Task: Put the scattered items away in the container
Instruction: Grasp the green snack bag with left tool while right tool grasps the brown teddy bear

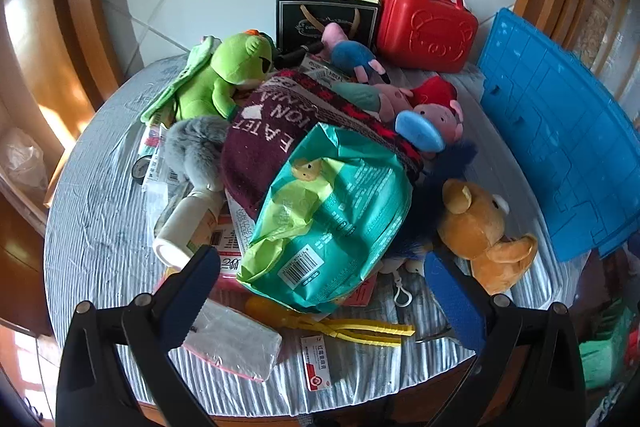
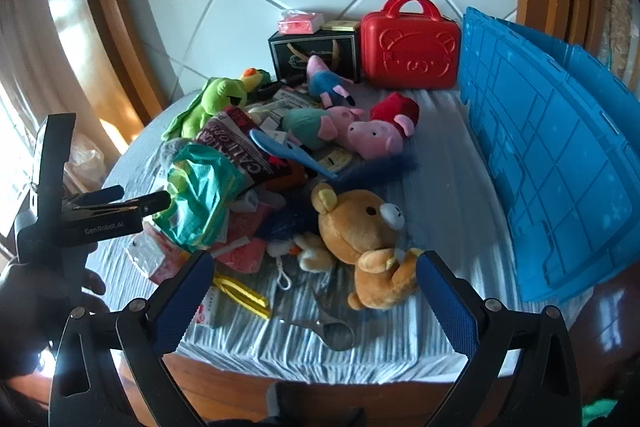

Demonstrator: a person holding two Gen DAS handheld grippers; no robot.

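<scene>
3 pig plushies [image 2: 374,137], 1 bear [image 2: 360,227]

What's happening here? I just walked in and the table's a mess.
A person holds a gripper in each hand above a heap of toys and packets on the table. The left gripper hangs open by the teal bag; the right gripper hangs open near the brown bear plush. Neither holds anything. The blue crate stands at the right, and nothing seen is in it yet.
</scene>
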